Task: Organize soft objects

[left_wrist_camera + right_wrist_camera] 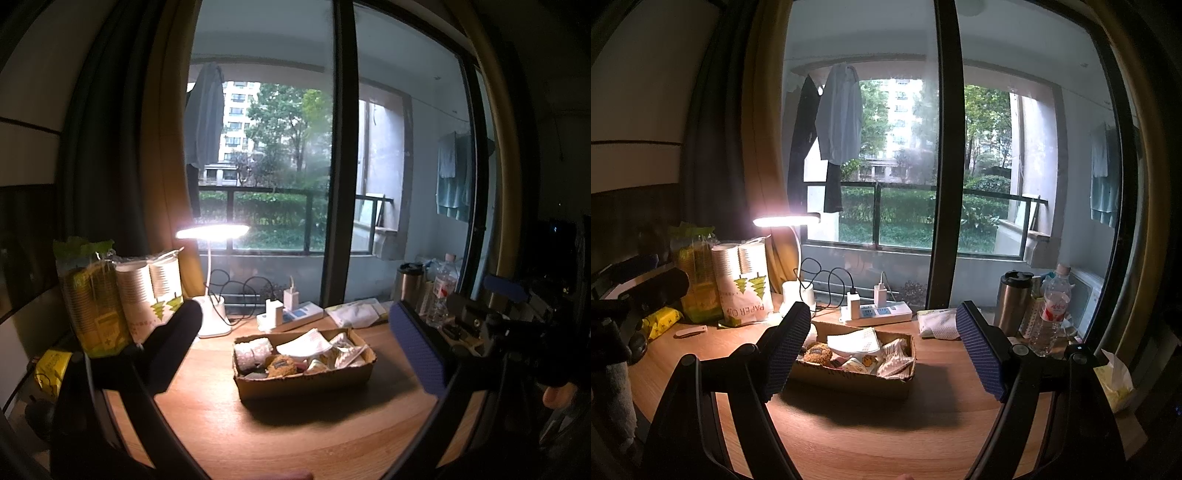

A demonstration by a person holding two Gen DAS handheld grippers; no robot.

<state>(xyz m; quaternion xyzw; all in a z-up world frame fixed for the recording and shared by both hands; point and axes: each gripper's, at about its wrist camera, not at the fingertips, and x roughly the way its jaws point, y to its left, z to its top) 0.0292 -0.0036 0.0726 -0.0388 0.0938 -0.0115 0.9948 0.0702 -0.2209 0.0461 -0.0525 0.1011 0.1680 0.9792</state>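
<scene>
A shallow cardboard box (306, 384) stands on the wooden desk (295, 439); it also shows in the right wrist view (849, 380). It holds soft items: a brown plush toy (281, 365) (817, 352), a bubble-wrap roll (254, 350), white packets (304, 345) (854, 341) and small pouches. My left gripper (295, 350) is open and empty, above and in front of the box. My right gripper (882, 347) is open and empty, its fingers either side of the box. The right gripper shows at the left wrist view's right edge.
A lit desk lamp (212, 232) stands at the back left, beside paper-cup packs (147, 295) (744, 280). A power strip with chargers (291, 314) (875, 312) lies behind the box. A steel tumbler (1012, 302), a water bottle (1052, 306) and tissues (1115, 376) stand at the right.
</scene>
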